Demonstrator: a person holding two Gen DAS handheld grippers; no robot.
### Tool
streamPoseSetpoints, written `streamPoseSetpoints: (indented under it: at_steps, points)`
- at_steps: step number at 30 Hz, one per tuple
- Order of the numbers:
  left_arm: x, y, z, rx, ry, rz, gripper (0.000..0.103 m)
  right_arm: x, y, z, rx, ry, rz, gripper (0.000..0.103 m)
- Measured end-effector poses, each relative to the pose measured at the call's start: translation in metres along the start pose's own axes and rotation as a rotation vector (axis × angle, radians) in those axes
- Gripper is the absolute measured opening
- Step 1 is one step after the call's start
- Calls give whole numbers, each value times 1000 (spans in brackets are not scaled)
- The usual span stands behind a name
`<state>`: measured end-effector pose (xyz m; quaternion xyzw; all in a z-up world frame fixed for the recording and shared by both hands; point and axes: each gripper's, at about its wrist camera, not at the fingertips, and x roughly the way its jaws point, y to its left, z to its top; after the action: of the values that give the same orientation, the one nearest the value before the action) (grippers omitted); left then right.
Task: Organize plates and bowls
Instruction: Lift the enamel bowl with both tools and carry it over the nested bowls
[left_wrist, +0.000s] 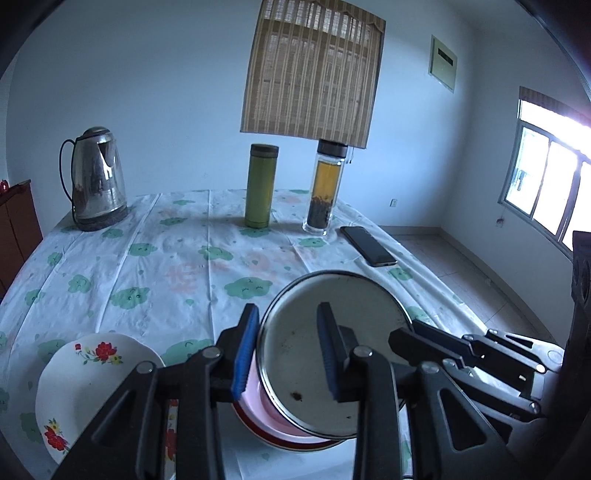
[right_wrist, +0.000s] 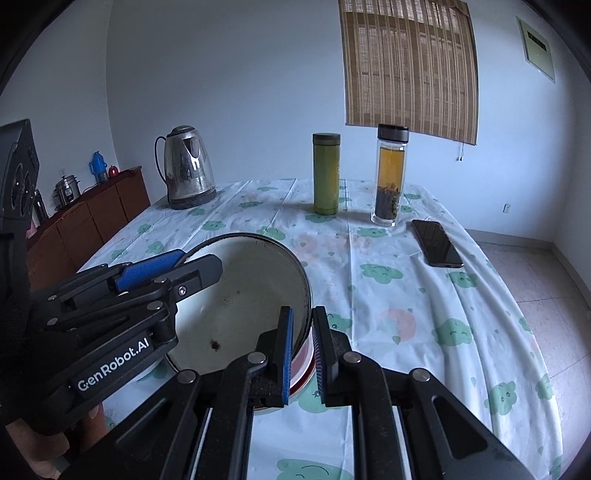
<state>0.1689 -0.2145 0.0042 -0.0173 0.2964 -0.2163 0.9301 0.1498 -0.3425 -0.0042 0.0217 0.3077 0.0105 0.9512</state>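
A white enamel bowl (left_wrist: 288, 354) (right_wrist: 251, 288) with a dark rim sits tilted in a pink bowl (left_wrist: 255, 406) on a red-rimmed plate (left_wrist: 280, 441) (right_wrist: 301, 365) near the table's front. My left gripper (left_wrist: 288, 308) (right_wrist: 199, 260) straddles the enamel bowl's left rim, outer pad at the wall, inner pad standing off inside. My right gripper (right_wrist: 303, 310) (left_wrist: 406, 330) is shut on the same bowl's right wall. A white plate with red flowers (left_wrist: 85, 376) lies to the left of the stack, near the front edge.
At the back of the cloud-print tablecloth (left_wrist: 147, 258) stand a steel kettle (left_wrist: 98, 181), a green flask (left_wrist: 261, 186) and a tea bottle (left_wrist: 327, 188). A phone (left_wrist: 367, 245) lies near the right edge. A wooden cabinet (right_wrist: 92, 221) stands left of the table.
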Motion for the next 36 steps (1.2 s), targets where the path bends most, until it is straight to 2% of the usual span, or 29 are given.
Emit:
streamPoseSetpoints:
  at_steps: [17, 36]
  points:
    - [22, 15, -7, -46, 83, 7, 30, 24, 3, -5, -14, 67, 15, 13]
    - [37, 18, -15, -40, 145, 22, 30, 35, 6, -12, -29, 118, 3, 14]
